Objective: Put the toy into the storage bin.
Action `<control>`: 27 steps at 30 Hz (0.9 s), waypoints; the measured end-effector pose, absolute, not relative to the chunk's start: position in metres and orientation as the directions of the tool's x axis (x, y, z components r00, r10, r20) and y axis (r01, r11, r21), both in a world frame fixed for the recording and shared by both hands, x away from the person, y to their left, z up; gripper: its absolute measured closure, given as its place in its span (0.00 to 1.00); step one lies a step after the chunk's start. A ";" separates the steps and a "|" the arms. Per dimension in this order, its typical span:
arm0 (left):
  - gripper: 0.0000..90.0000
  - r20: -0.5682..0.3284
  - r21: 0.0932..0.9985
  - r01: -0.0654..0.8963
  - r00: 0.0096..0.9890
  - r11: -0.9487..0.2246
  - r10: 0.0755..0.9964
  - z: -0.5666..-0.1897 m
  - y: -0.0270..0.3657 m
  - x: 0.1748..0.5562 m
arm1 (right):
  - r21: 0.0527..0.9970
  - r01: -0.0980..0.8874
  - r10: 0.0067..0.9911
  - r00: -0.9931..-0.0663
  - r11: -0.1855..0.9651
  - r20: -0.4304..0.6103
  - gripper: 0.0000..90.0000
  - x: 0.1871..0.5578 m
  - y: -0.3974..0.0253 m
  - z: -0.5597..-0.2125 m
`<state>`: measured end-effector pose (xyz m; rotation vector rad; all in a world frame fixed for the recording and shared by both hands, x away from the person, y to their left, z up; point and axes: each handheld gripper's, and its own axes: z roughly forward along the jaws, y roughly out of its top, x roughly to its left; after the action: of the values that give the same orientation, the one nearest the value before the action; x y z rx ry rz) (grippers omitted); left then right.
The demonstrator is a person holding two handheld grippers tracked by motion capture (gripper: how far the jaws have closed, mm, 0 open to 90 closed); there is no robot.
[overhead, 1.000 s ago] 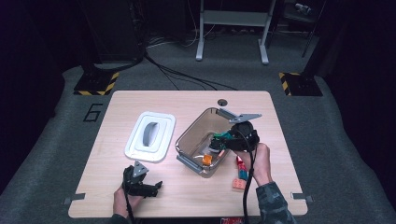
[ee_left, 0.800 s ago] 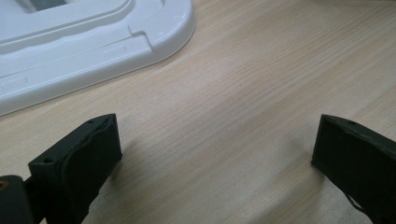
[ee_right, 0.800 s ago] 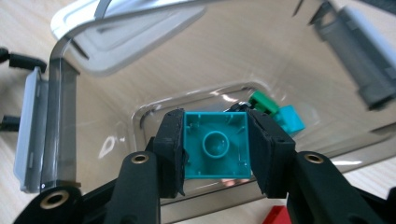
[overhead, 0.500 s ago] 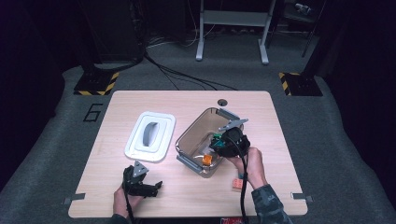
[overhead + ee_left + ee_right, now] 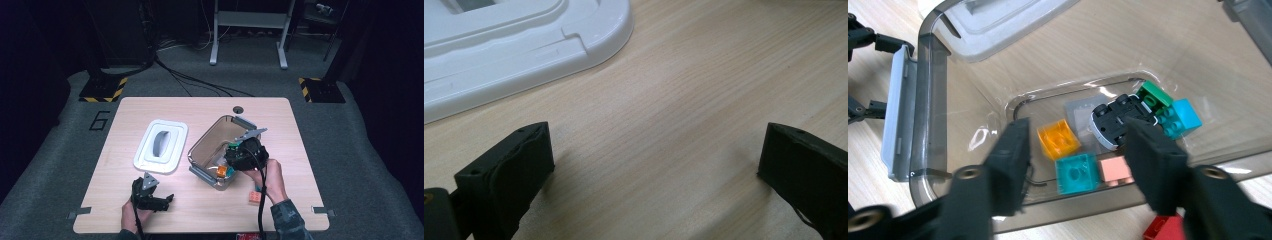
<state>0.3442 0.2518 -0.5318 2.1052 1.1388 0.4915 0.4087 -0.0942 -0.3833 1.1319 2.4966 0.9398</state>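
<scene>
Now right gripper (image 5: 1075,150) wide open, empty, above bin's (image 5: 928,100) orange brick (image 5: 1059,138)

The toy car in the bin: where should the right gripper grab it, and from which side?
Grip the toy car across its narrow body, between the wheels, coming straight down from above. It lies upside down, wheels up, hemmed by the green brick and blue brick, so its long sides are the freer ones.

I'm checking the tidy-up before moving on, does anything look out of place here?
Yes. The toy car in the clear bin lies upside down, wheels up, and a red brick sits outside the bin on the table.
</scene>
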 end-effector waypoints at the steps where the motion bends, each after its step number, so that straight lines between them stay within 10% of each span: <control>1: 0.01 0.006 0.719 0.580 0.545 -0.383 0.838 -0.532 0.252 0.344 | 0.650 0.585 0.745 -0.666 0.485 0.044 0.45 0.408 -0.095 -0.383; 10: 0.01 0.006 0.719 0.581 0.543 -0.381 0.840 -0.532 0.252 0.344 | 0.699 0.575 0.770 -0.636 0.425 0.054 0.18 0.395 -0.115 -0.375; 27: 0.01 0.007 0.719 0.580 0.545 -0.382 0.839 -0.532 0.252 0.344 | 0.690 0.646 0.844 -0.527 0.326 0.095 0.02 0.370 -0.165 -0.413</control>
<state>0.3441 0.2517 -0.5318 2.1051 1.1390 0.4918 0.3703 -0.1648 -0.4132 1.3408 2.3128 1.0035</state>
